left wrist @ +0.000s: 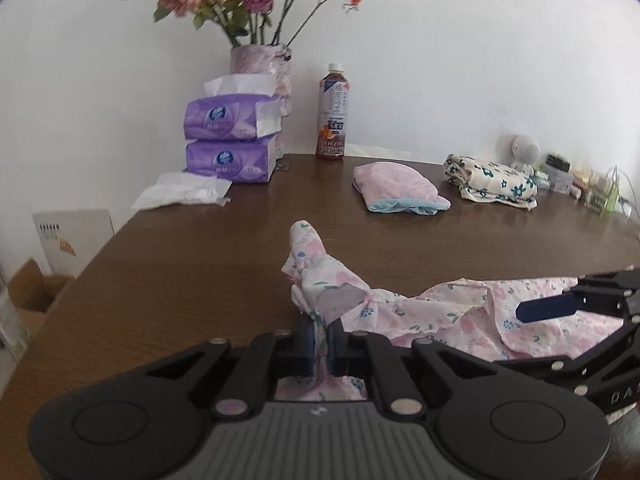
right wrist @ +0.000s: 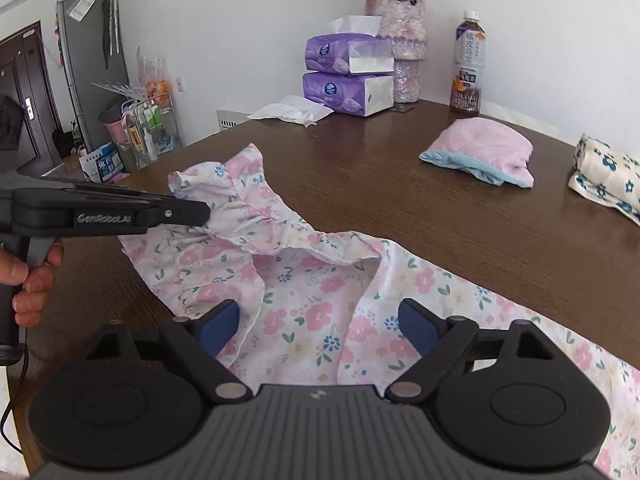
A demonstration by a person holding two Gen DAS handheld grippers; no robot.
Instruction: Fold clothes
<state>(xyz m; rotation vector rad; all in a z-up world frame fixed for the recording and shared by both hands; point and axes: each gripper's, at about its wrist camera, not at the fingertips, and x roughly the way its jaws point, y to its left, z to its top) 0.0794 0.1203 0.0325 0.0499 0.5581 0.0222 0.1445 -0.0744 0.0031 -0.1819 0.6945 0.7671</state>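
Observation:
A pink floral garment (right wrist: 304,296) with ruffled edges lies spread on the brown table (right wrist: 460,220). My left gripper (left wrist: 323,346) is shut on a ruffled corner of this garment (left wrist: 320,280), which bunches upward between the fingers. In the right wrist view the left gripper (right wrist: 206,213) comes in from the left, held by a hand (right wrist: 32,276), pinching the ruffle. My right gripper (right wrist: 320,326) is open, its blue pads hovering just above the garment's middle with cloth beneath them. The right gripper (left wrist: 528,310) also shows at the right of the left wrist view.
A folded pink cloth (right wrist: 484,148) and a folded blue-flowered cloth (right wrist: 608,178) lie at the table's far right. Two purple tissue packs (left wrist: 230,140), a loose tissue (left wrist: 184,192), a flower vase (left wrist: 262,64) and a drink bottle (left wrist: 333,114) stand by the wall. Boxes sit beyond the left edge.

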